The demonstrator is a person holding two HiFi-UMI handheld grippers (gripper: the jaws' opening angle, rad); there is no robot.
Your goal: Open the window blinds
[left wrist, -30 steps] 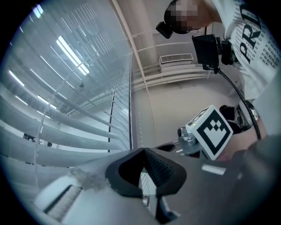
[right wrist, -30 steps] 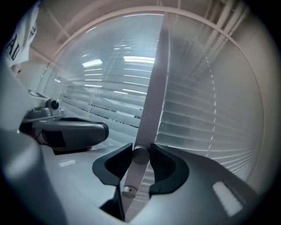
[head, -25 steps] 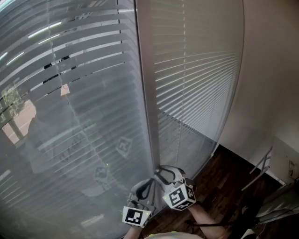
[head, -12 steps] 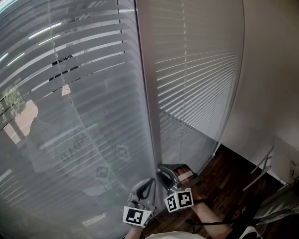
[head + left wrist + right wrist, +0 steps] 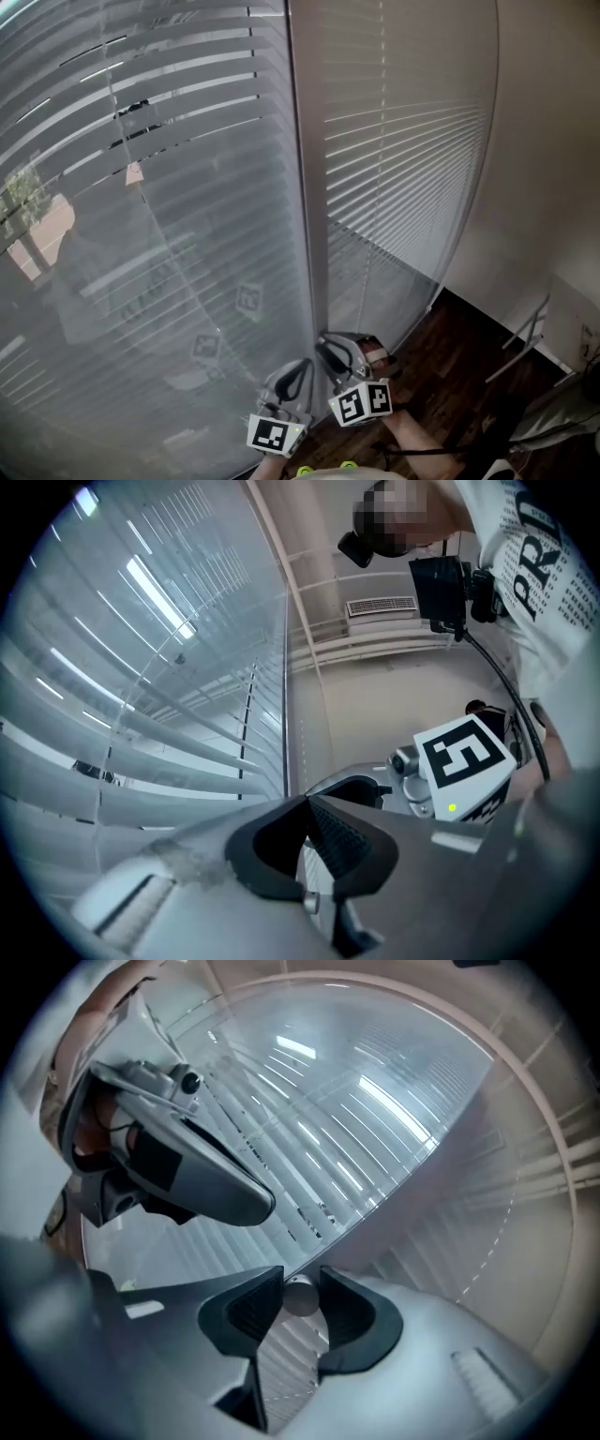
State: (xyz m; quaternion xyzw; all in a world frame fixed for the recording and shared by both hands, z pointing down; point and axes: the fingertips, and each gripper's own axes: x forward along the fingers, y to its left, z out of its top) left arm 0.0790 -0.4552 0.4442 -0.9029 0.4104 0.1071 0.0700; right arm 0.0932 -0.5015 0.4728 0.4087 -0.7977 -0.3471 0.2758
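Two white slatted blinds hang side by side, the left blind (image 5: 169,187) and the right blind (image 5: 394,169), parted by a pale window post (image 5: 305,187). A few upper slats of the left blind show dark gaps. Low by the post, my right gripper (image 5: 337,352) has the round end of the blind wand (image 5: 300,1296) between its pads (image 5: 251,1309). Its jaws are closing and the pads touch the wand on both sides. My left gripper (image 5: 296,375) sits just left of it, pointing slightly up at the slats, jaws (image 5: 307,803) shut with nothing seen between them.
A dark wood floor (image 5: 441,356) lies below right. A pale wall (image 5: 544,141) runs along the right, with a thin metal frame (image 5: 525,333) leaning near its foot. A cable (image 5: 422,452) trails by my forearm.
My right gripper has rolled about its own axis on the wand, so its marker cube shows another face. A few more dark gaps show in the left blind's upper slats. The left gripper stayed put.
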